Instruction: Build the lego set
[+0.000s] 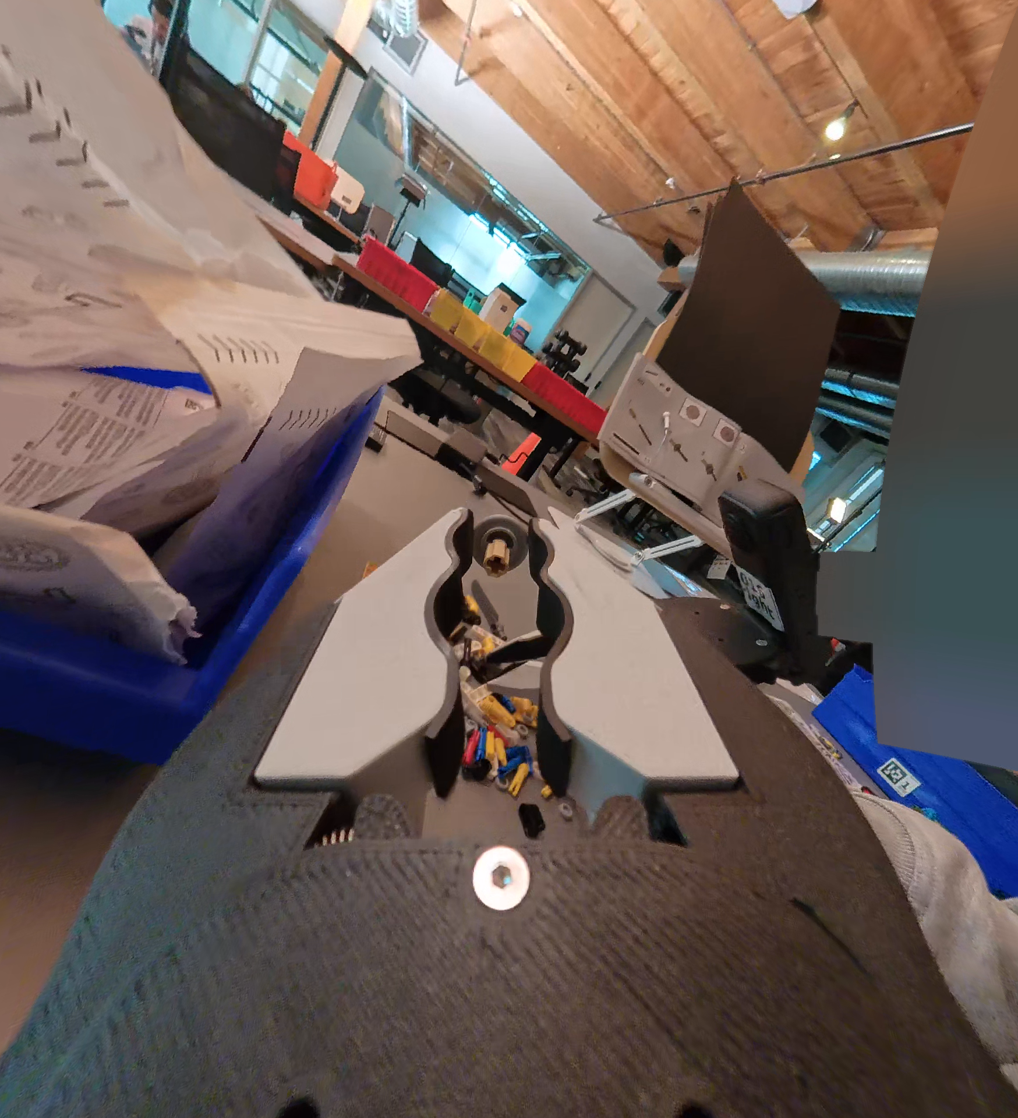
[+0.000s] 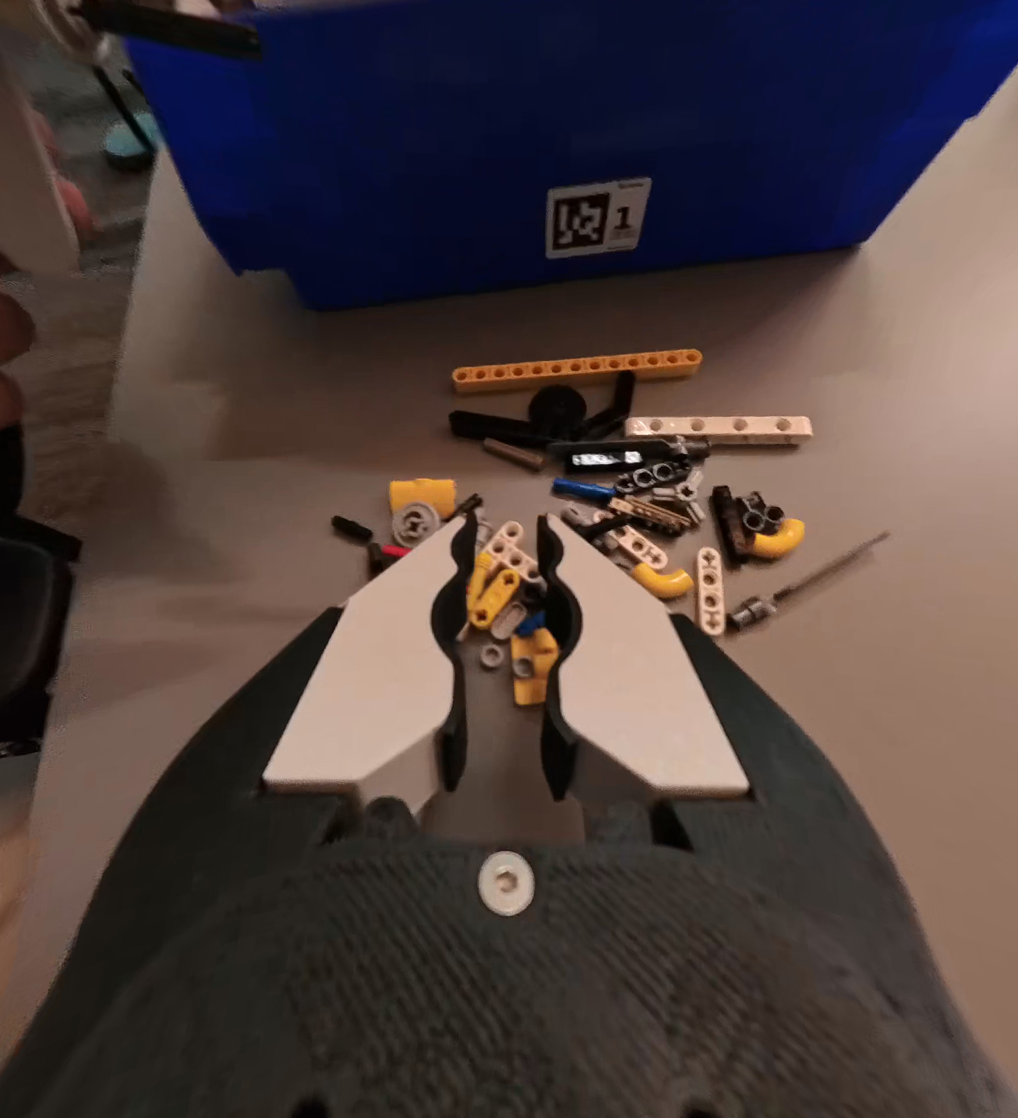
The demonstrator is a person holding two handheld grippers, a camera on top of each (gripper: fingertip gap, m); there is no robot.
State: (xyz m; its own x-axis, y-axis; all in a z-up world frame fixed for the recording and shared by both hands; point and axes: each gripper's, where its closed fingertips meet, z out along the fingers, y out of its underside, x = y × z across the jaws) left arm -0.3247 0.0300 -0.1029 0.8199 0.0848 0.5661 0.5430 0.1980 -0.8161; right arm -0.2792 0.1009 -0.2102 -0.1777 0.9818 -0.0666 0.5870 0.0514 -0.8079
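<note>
Two grippers: left gripper (image 1: 497, 553) clamps a small tan plastic bush on a grey round piece (image 1: 496, 549); right gripper (image 2: 503, 529) parted, empty.
Advice: settle the right over one piece in the loose plastic pile (image 2: 603, 514) on the desk (image 2: 918, 696) before closing.

Dim, perhaps motion-blurred, wide-angle edges

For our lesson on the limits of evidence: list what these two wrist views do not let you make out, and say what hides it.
- Left wrist view: most of the loose piece pile, screened by the left gripper and its fingers.
- Left wrist view: how the grey wheel with tan hub is held; its sides are hidden.
- Right wrist view: the blue bin, contents cut off by the top edge.
- Right wrist view: pieces under the right gripper.
</note>
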